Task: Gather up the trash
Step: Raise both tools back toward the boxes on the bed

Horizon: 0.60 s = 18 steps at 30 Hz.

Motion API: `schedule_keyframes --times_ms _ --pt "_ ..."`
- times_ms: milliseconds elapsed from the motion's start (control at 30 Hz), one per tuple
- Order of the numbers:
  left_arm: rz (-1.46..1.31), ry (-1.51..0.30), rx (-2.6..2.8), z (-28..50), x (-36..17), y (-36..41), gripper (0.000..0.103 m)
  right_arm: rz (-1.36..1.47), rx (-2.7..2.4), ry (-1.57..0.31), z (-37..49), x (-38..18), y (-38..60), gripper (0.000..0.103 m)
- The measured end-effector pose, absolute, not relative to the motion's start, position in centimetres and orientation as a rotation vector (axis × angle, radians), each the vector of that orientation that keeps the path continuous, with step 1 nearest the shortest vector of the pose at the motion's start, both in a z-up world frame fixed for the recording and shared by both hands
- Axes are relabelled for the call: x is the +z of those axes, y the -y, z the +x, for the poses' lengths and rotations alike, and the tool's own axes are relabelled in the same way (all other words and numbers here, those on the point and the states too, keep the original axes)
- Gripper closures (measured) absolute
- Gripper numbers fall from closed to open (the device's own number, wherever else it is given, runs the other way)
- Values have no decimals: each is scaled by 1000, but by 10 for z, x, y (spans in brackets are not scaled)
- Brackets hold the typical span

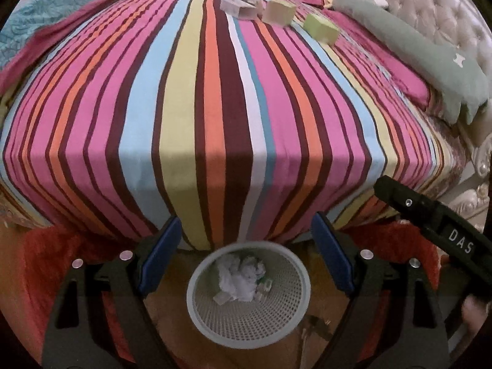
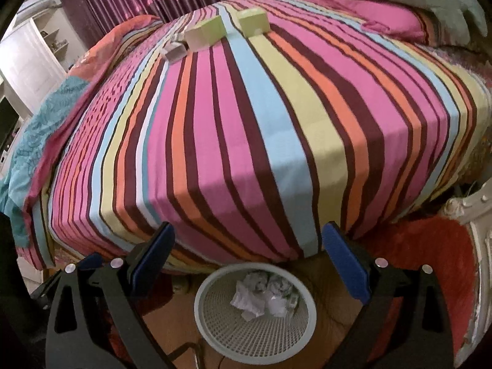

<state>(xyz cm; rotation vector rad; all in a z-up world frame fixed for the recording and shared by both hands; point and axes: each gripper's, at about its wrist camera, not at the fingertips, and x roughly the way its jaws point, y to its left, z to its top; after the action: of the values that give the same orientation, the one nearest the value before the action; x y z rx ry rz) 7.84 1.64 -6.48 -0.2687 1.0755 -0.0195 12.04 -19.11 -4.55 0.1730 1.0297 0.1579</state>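
Crumpled white paper trash point(image 1: 241, 278) lies in pale mesh plastic wastebasket point(image 1: 246, 327) on floor at foot of striped bed point(image 1: 215, 107). L gripper point(image 1: 246, 255) & R gripper point(image 2: 249, 261): jaws wide apart, empty, above basket.

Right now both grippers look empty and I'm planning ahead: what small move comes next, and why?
Probably reach the left gripper toward the green box on the bed. Both it and the right gripper are open, crumpled paper already sits in the basket, and boxes remain.
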Motion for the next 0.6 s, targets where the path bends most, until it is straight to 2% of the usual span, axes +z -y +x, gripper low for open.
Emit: schedule_keyframes --times_ms 600 --pt "-370 -1008 41 165 -41 -47 19 161 128 -941 196 -22 199 11"
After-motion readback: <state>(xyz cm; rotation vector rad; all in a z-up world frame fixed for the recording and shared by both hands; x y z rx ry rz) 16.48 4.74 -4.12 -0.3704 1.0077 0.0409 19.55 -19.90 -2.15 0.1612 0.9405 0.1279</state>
